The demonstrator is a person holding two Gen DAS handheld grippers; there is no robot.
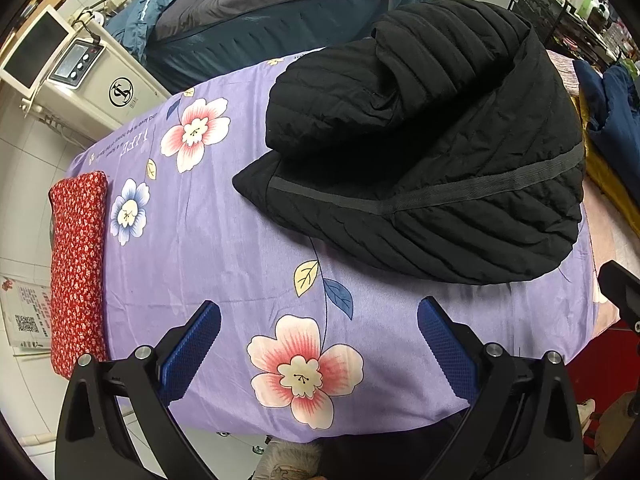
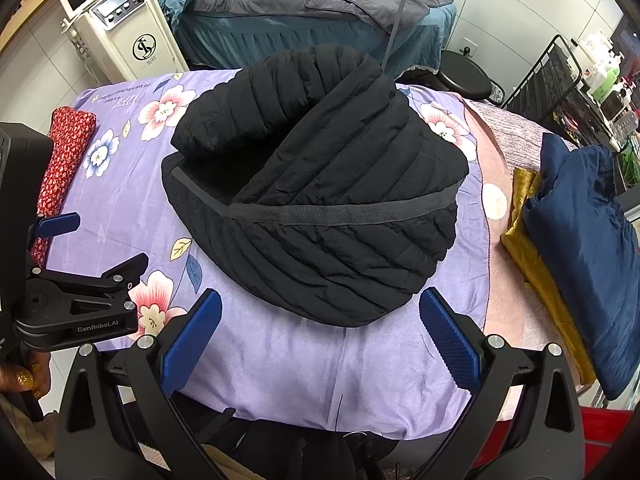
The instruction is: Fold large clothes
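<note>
Jacket: the black quilted puffer jacket (image 1: 432, 152) (image 2: 320, 200) sits folded in a bulky bundle on the purple floral bedsheet (image 1: 208, 248) (image 2: 280, 360), one sleeve laid across the top and a dark ribbed band running along its front.

Left gripper: the left gripper (image 1: 320, 344), blue-padded, is spread wide with nothing in it, hovering above the sheet on the near side of the jacket, not touching it. From the right wrist view it shows at the jacket's left (image 2: 80, 248).

Right gripper: the right gripper (image 2: 320, 332) is wide too and empty, hanging just off the jacket's near hem.

Edges: the jacket's curved near hem stops short of the sheet's near edge, so there's a bare strip of sheet between them.

Open room: loads of bare sheet left of the jacket, out to a red floral-print cushion (image 1: 78, 264) (image 2: 60, 168) at the sheet's left edge.

Tight side: right of the jacket it's cramped. A pink blanket (image 2: 516, 280) starts just beside it, then a gold fabric (image 2: 536, 248) and a folded navy blue garment (image 2: 592, 248).

Behind: a blue-skirted bed with grey cover (image 2: 304, 12) and a white machine with a screen (image 2: 116, 20) stand beyond the jacket.
</note>
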